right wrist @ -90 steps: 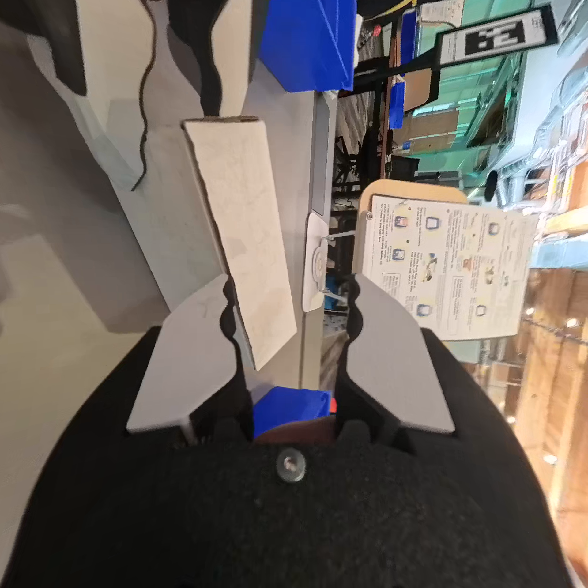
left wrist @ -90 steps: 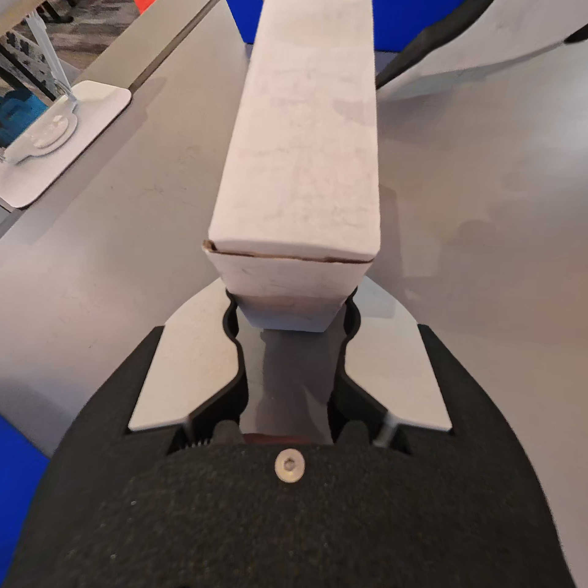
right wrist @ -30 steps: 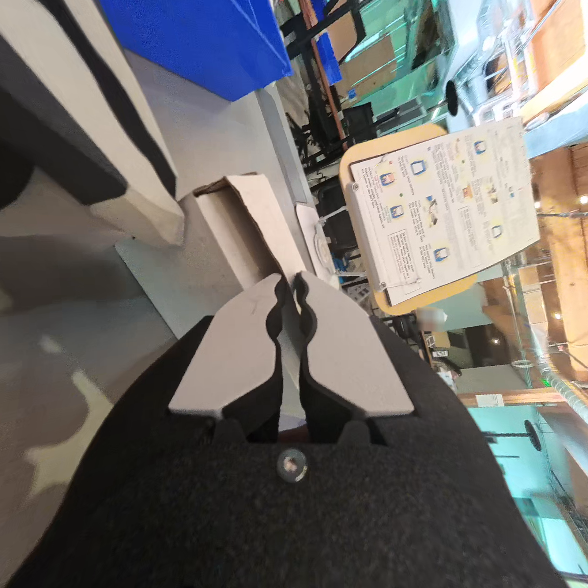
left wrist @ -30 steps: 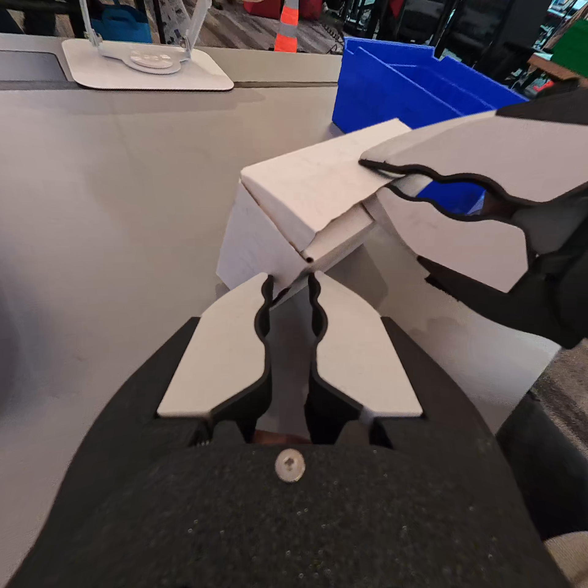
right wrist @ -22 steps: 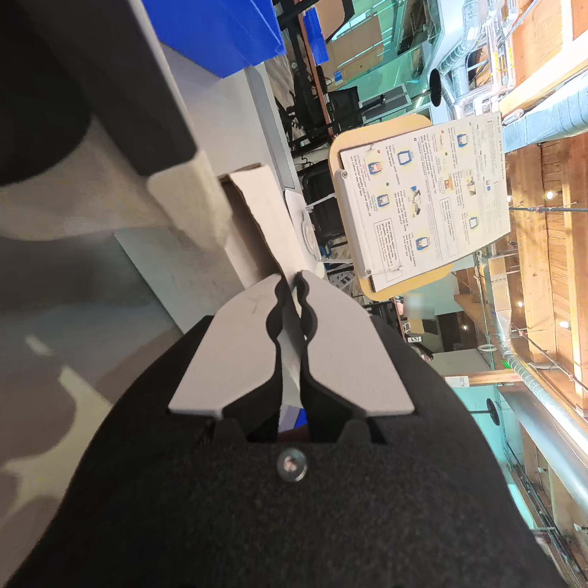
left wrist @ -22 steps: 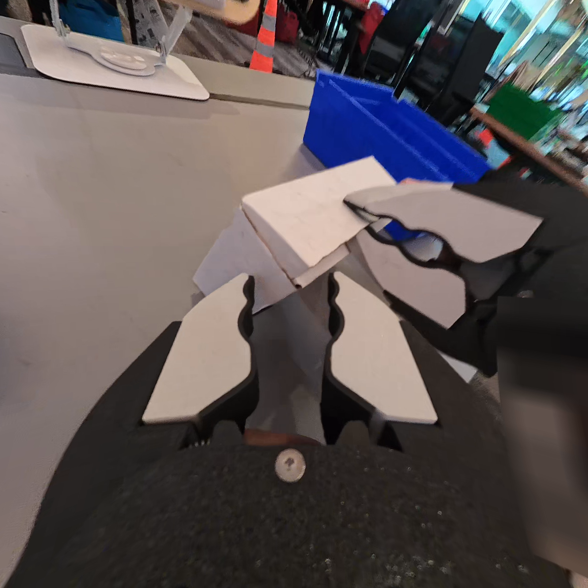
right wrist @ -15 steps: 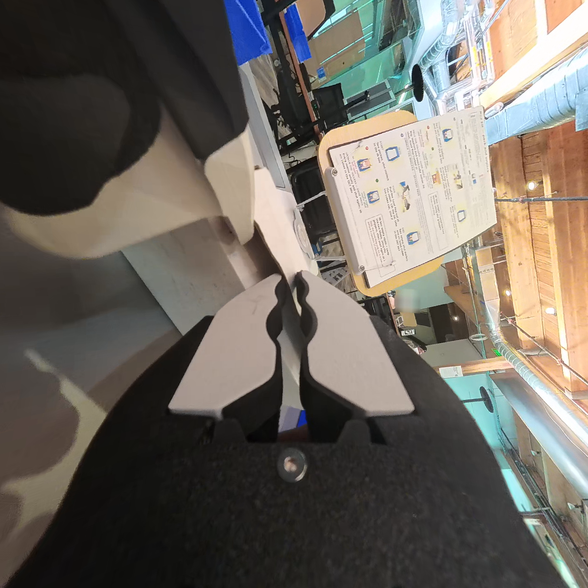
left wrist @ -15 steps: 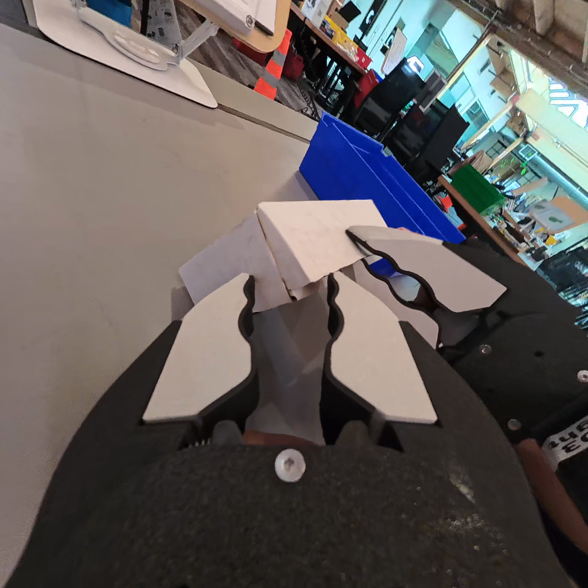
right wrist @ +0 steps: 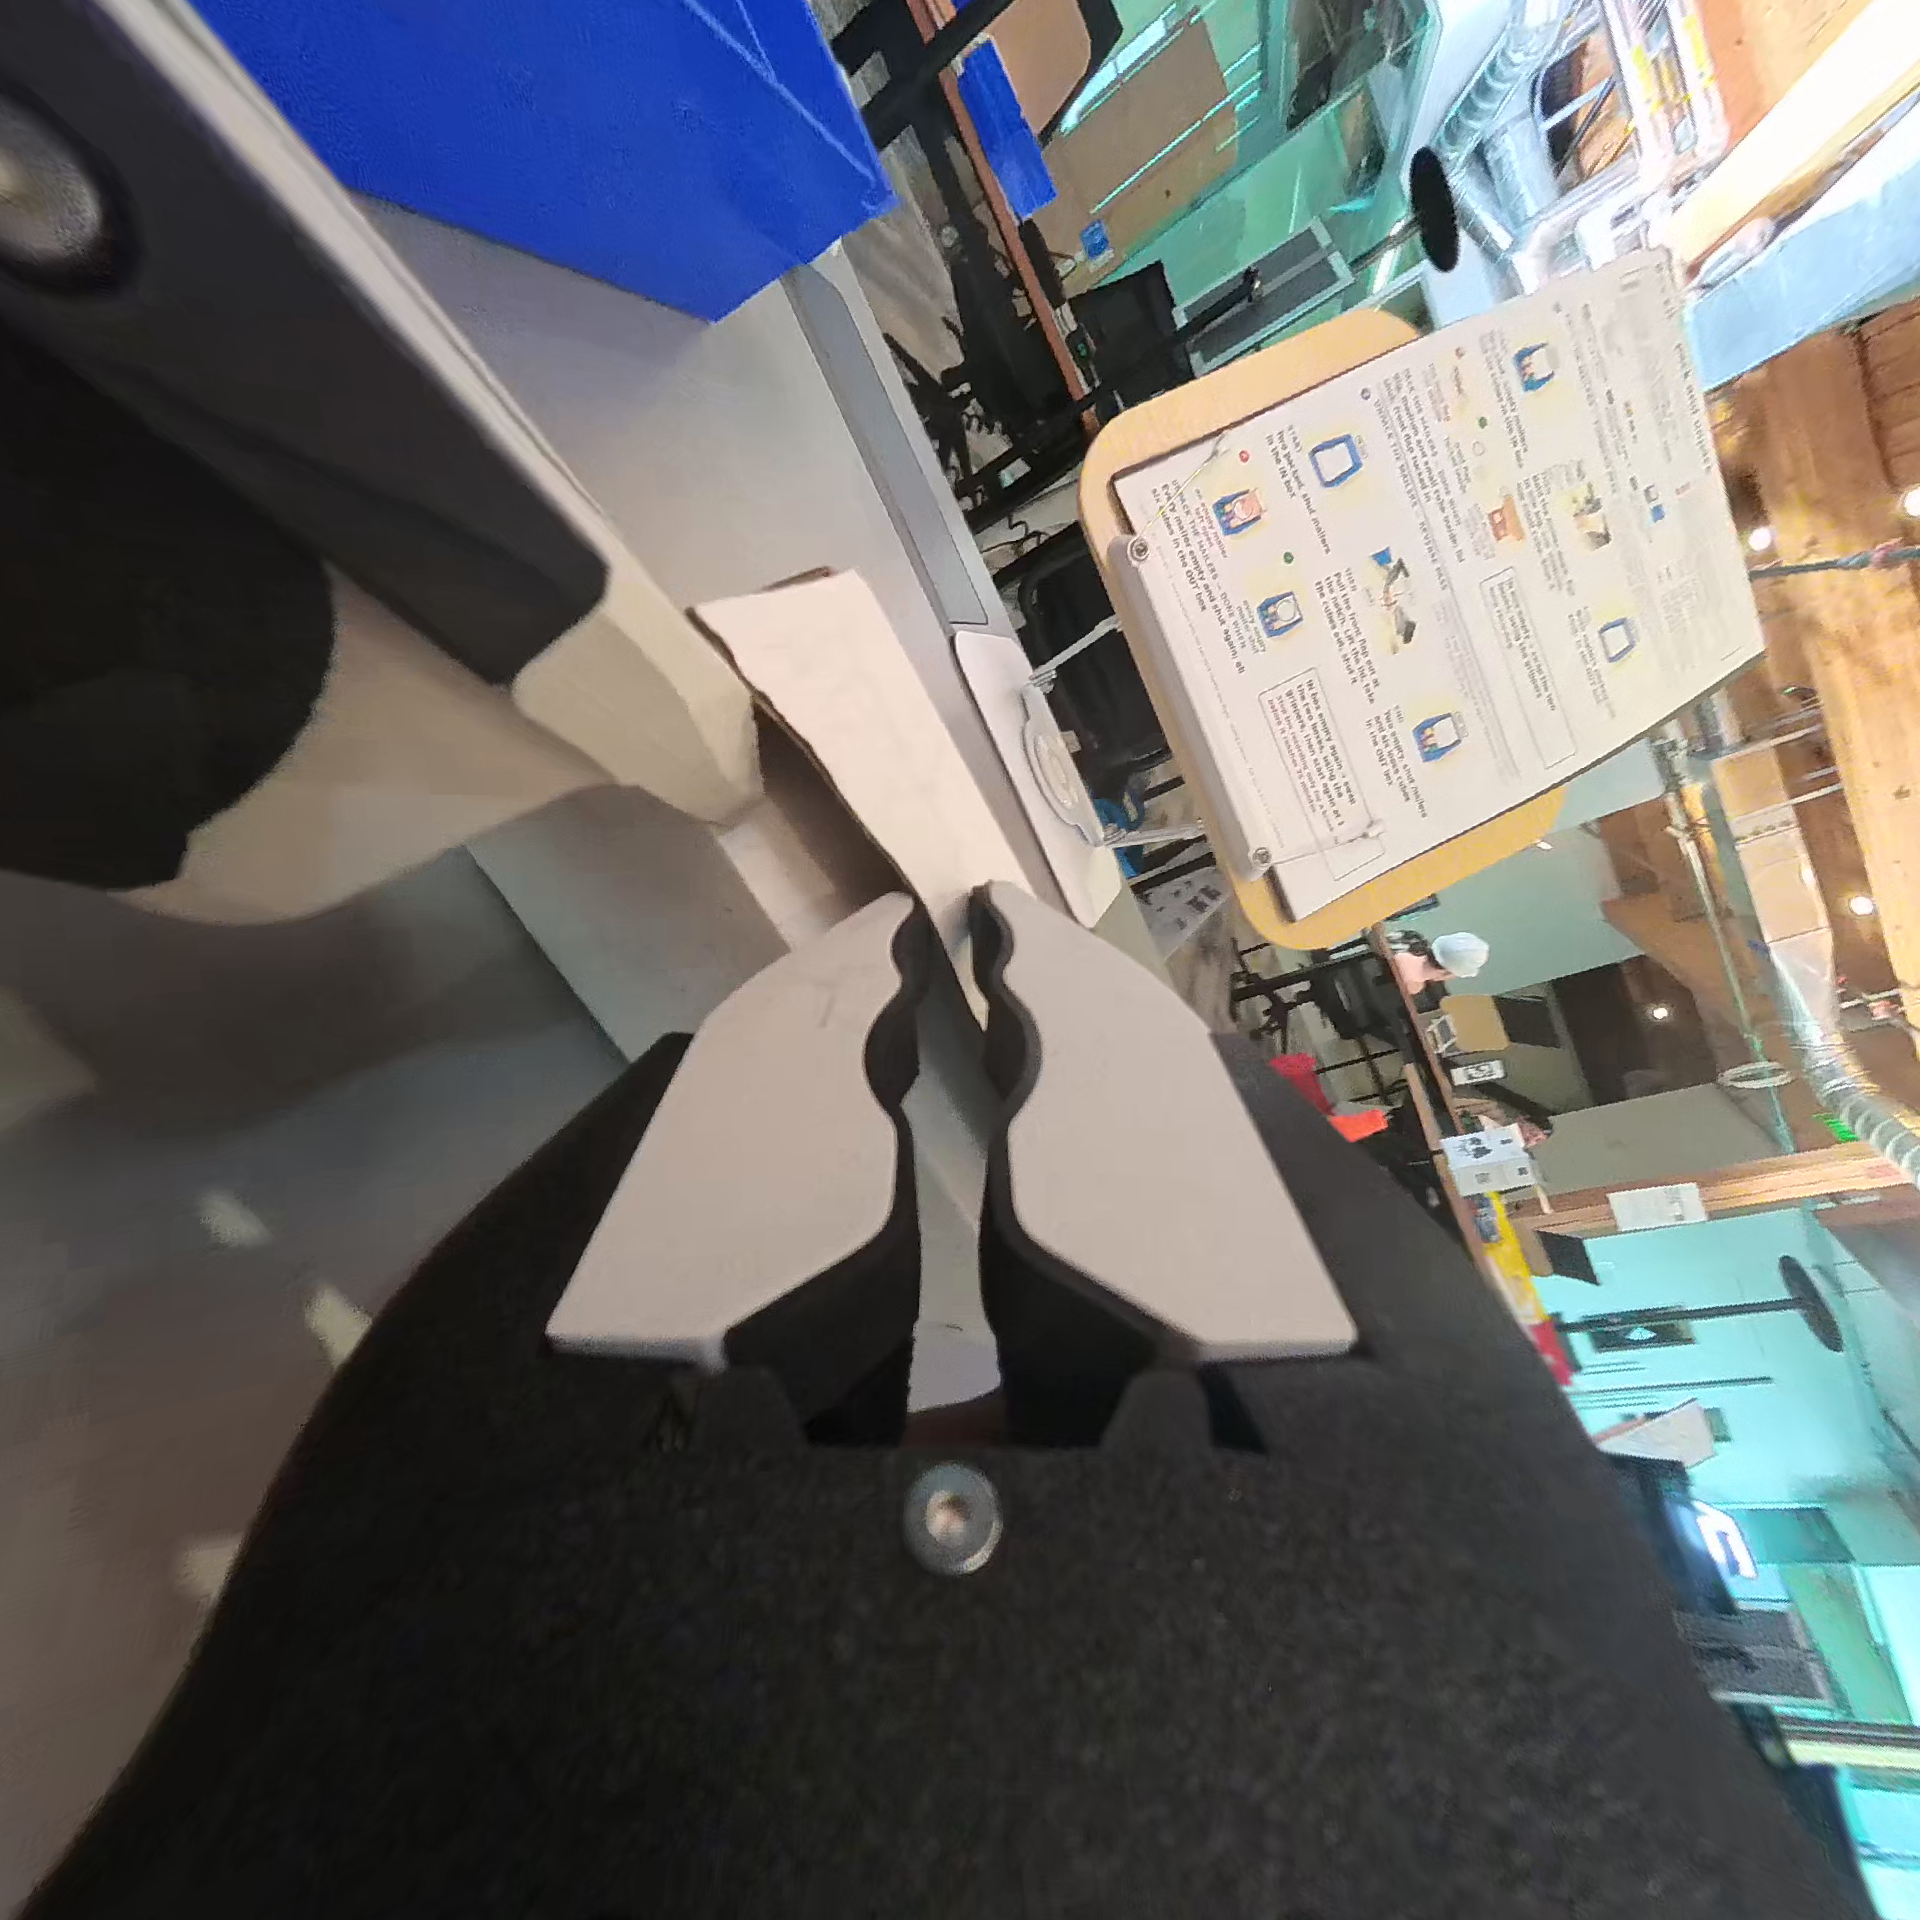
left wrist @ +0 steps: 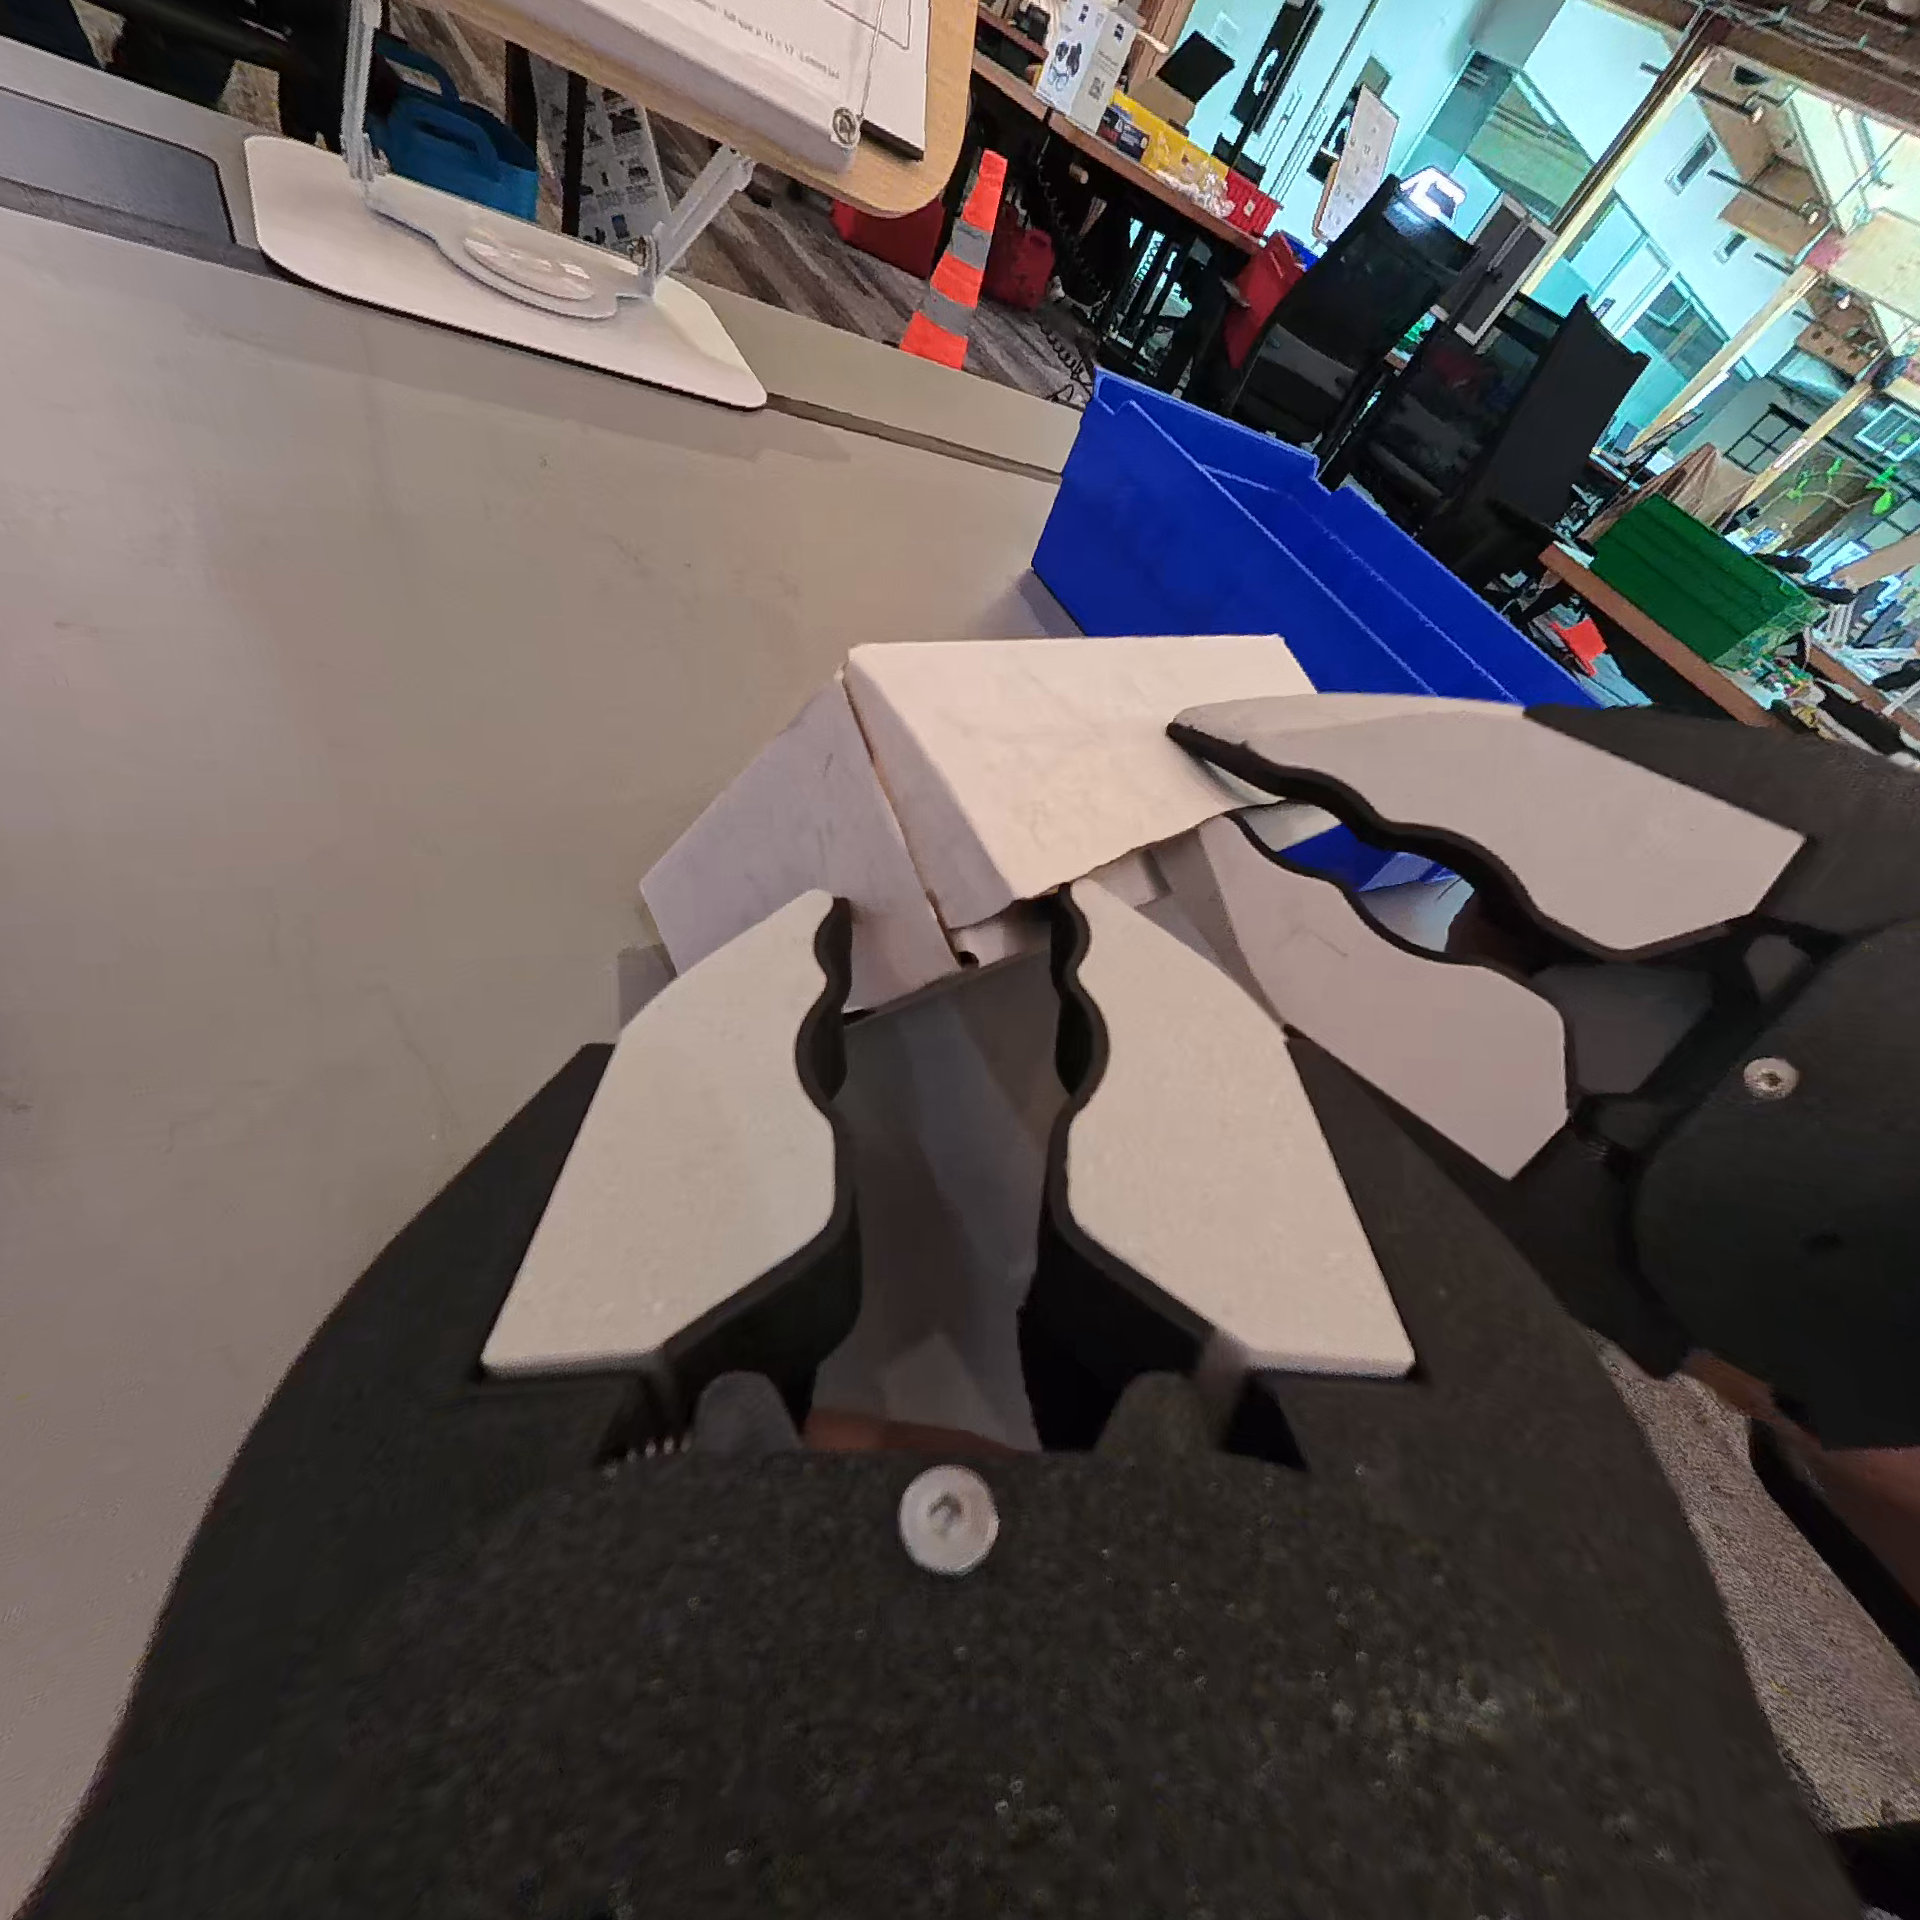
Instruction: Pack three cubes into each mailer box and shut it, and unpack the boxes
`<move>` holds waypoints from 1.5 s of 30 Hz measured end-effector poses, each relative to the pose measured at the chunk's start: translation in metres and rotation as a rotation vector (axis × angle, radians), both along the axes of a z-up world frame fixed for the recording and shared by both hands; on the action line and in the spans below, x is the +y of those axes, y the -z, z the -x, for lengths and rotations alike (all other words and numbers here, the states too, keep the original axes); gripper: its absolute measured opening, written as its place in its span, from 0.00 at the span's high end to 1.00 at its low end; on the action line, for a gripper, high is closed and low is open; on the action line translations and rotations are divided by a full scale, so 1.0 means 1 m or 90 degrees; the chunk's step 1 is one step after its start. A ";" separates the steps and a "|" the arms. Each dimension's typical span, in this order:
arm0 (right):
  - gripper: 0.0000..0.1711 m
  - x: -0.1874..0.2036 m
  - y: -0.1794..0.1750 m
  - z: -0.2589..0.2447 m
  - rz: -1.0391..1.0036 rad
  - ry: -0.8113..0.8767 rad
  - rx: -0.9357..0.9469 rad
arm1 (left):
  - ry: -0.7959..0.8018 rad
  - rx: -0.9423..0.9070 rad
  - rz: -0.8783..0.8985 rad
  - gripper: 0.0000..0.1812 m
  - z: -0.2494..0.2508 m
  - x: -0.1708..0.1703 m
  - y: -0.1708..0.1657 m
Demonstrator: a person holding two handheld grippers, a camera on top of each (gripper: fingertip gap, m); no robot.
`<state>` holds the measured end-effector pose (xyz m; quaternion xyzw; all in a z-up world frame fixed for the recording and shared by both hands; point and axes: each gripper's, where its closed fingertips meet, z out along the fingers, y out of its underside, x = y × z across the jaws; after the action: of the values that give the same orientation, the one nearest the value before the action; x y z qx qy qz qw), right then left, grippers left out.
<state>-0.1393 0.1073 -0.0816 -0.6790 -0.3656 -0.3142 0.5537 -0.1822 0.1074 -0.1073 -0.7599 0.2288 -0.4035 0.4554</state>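
A white cardboard mailer box (left wrist: 1039, 769) sits tilted on the grey table (left wrist: 416, 623), just ahead of my left gripper (left wrist: 945, 914). The left gripper is open, and the box's lower corner lies between its fingertips. My right gripper (left wrist: 1195, 779) reaches in from the right and is shut on the box's top flap. In the right wrist view the right gripper (right wrist: 945, 909) pinches that white flap (right wrist: 852, 707), with a left gripper finger (right wrist: 623, 717) close beside it. No cubes are in view.
A blue bin (left wrist: 1195, 561) stands just behind the box, near the table's right edge; it also shows in the right wrist view (right wrist: 520, 125). A white stand base (left wrist: 499, 281) holding an instruction board (right wrist: 1434, 582) sits at the table's far side. There is about 5 cm between the tips of the two grippers.
My left gripper has opened wider and let go of the box's lower edge. The right gripper keeps its hold on the flap. The box has swung a little with it.
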 end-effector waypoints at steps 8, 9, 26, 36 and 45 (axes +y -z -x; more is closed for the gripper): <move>0.98 -0.007 -0.018 -0.001 0.088 -0.023 -0.016 | 0.004 0.088 0.095 0.86 0.000 -0.003 0.047; 0.98 -0.008 -0.016 -0.001 0.128 -0.031 -0.033 | 0.013 0.062 0.110 0.86 -0.001 -0.003 0.045; 0.99 -0.018 0.005 0.032 0.353 -0.124 -0.013 | -0.018 0.146 -0.038 0.86 0.015 0.029 0.026; 0.99 0.025 -0.051 0.006 0.287 -0.084 0.000 | 0.009 0.212 0.012 0.89 0.009 0.036 0.053; 0.99 0.120 -0.015 -0.075 0.345 0.062 -0.062 | -0.007 0.231 0.013 0.95 0.012 0.038 0.055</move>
<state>-0.0645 0.2274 -0.0668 -0.8031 -0.4295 -0.2636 0.3180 -0.1943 0.1453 -0.1625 -0.8258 0.2993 -0.2596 0.4013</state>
